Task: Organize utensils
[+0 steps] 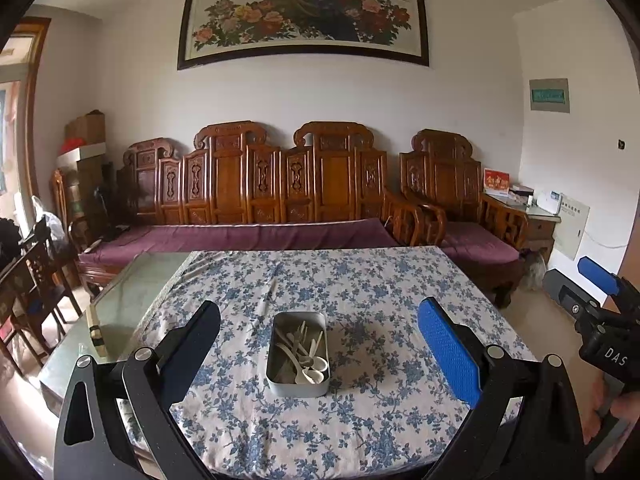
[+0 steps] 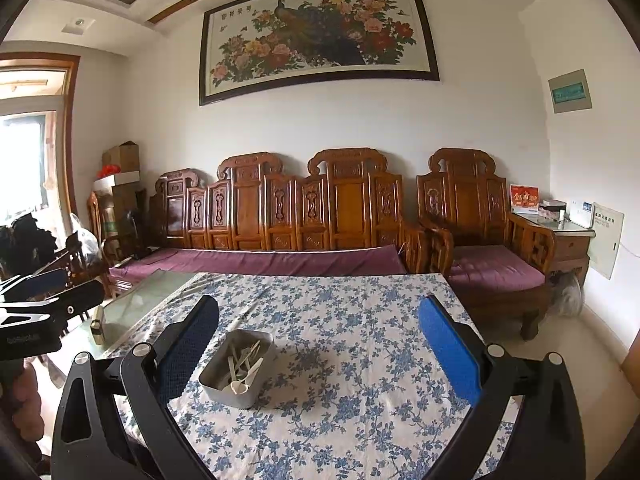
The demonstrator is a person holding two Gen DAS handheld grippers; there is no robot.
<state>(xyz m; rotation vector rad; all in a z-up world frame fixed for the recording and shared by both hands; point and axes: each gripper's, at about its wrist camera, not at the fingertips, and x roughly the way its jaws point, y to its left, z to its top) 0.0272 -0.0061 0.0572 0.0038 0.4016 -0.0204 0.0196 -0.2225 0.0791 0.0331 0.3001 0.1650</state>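
A grey metal tin (image 1: 298, 388) sits on the blue-flowered tablecloth (image 1: 360, 280), holding several white plastic spoons and forks (image 1: 304, 360). My left gripper (image 1: 320, 344) hovers above and in front of the tin, open, with nothing between its fingers. In the right wrist view the same tin (image 2: 236, 394) with the utensils (image 2: 242, 368) lies left of centre, near the left finger. My right gripper (image 2: 318, 344) is open and empty too. The right gripper (image 1: 600, 284) also shows at the right edge of the left wrist view.
A small white stick-like item (image 1: 267, 298) lies on the cloth beyond the tin. The table's left part is bare glass (image 1: 132, 292) with a small box (image 1: 96, 326) on it. A carved wooden sofa (image 1: 260, 200) stands behind the table, chairs at the left.
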